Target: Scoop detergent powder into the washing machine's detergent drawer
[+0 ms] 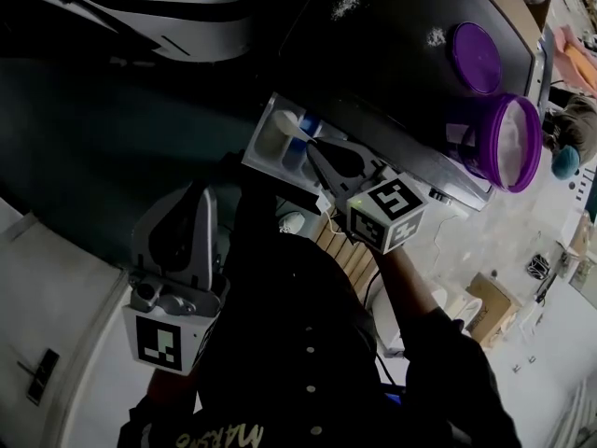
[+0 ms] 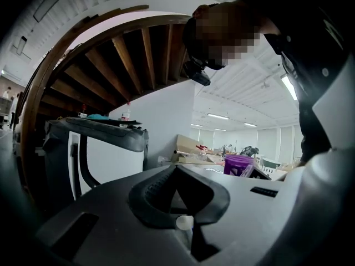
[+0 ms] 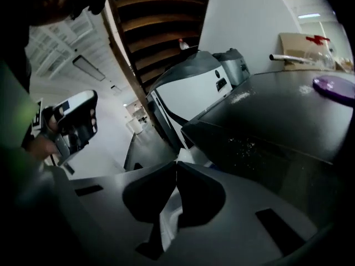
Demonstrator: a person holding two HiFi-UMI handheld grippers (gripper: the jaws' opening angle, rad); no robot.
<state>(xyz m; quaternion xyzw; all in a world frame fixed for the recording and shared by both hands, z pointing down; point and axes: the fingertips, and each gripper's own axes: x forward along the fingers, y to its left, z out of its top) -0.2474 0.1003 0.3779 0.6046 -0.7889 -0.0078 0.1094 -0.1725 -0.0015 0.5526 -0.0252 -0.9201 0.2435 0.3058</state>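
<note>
Two hand-held grippers are showing. The right gripper (image 3: pixel 176 164) is clamping shut on a white scoop (image 3: pixel 168 218), its thin handle lying between the jaws. Just past its tips, the detergent drawer (image 1: pixel 264 136) is standing open. The left gripper (image 2: pixel 176 169) is hanging closed and empty, well apart from the drawer. Beyond the right gripper, an open purple detergent tub (image 1: pixel 511 143) and its lid (image 1: pixel 476 56) are sitting on the washing machine (image 1: pixel 392 73).

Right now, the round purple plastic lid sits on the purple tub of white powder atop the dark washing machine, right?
No: the head view shows the round purple plastic lid lying on the dark washing machine, beside the open purple tub of white powder.
</note>
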